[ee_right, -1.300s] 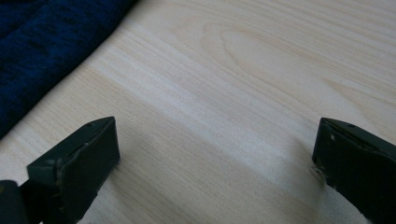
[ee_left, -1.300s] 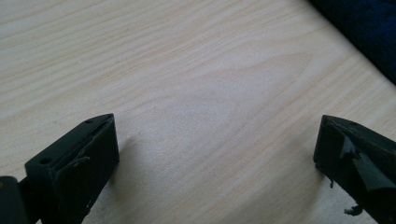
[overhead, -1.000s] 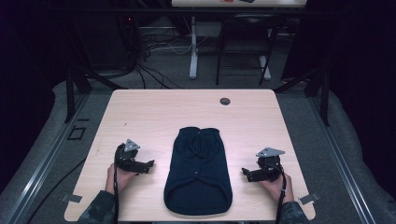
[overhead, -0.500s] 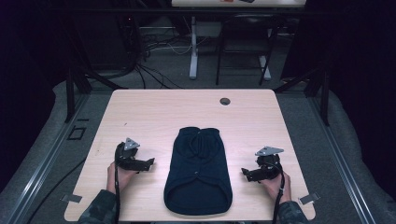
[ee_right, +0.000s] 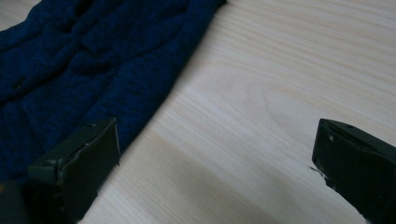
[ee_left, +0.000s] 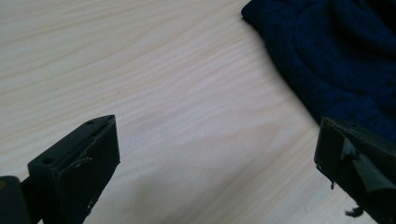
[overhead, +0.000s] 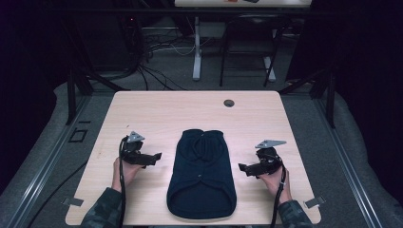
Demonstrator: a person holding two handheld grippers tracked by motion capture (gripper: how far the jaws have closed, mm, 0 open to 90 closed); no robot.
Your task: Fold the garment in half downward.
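A dark navy knitted garment lies folded lengthwise in the middle of the wooden table, its wider end toward the front edge. My left gripper sits just left of it, open, jaws pointing at the cloth with bare wood between them. In the left gripper view the garment fills the upper right. My right gripper rests just right of the garment, open and apart from it. In the right gripper view the garment lies at the upper left, its edge passing behind the left jaw.
A small round dark cable hole sits near the table's far edge. Beyond the table stand another desk's legs, cables on the floor and dark metal frame bars at both sides.
Both grippers have shifted only slightly beside the garment. The garment has not moved.
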